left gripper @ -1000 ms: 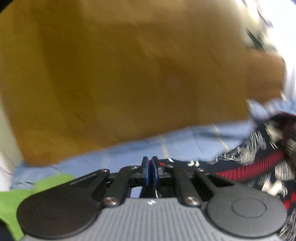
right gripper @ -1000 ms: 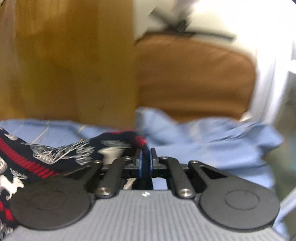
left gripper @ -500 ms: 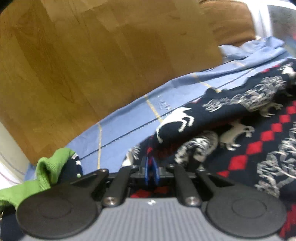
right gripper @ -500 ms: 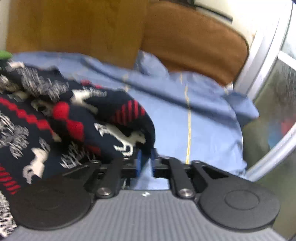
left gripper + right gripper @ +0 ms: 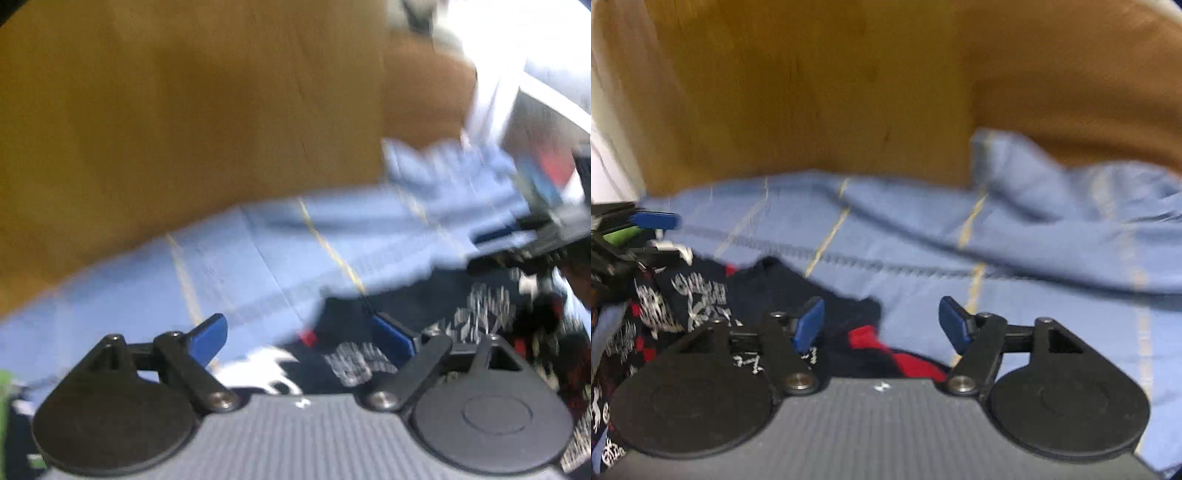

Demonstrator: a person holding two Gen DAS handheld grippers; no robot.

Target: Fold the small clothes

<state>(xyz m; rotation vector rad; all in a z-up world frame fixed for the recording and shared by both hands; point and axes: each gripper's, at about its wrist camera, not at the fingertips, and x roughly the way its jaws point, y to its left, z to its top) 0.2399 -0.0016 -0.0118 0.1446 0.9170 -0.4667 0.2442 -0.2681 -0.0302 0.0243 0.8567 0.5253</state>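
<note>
Navy patterned sweater (image 5: 701, 295) lies rumpled on the blue sheet (image 5: 997, 258), released. Both the left gripper (image 5: 310, 336) and right gripper (image 5: 881, 325) have just spread their jaws, nothing pinched. The loose fold may slump open, since nothing pins it

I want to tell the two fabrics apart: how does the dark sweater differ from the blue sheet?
The sweater is dark navy with red and white figures; the sheet is light blue with thin yellow lines. The sweater lies bunched; the sheet lies spread beneath it. Both are wrinkled.
</note>
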